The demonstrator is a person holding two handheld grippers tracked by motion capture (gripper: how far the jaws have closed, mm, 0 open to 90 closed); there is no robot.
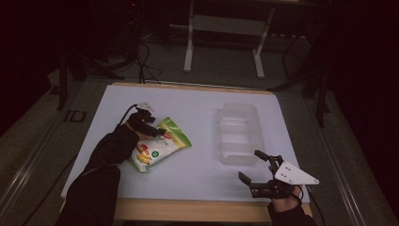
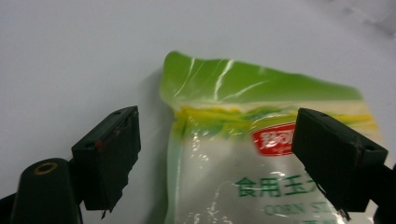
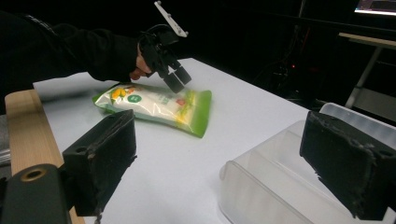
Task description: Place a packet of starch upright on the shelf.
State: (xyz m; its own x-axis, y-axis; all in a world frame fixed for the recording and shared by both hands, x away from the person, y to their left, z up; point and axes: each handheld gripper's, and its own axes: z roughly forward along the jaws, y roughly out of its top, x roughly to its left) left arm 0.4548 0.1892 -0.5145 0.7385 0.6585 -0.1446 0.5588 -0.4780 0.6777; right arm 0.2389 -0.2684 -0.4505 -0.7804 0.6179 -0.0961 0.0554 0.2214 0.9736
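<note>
While left claw (image 1: pixel 151 127) gapes above pouch (image 1: pixel 160 146), right claw (image 1: pixel 254 167) wide, empty; pouch print blurred.

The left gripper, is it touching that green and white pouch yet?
Apart. In the right gripper view, the left gripper hangs open above the pouch with dark background visible between its jaw tips and the pouch's top.

Overhead cam + 2 claw cams
</note>
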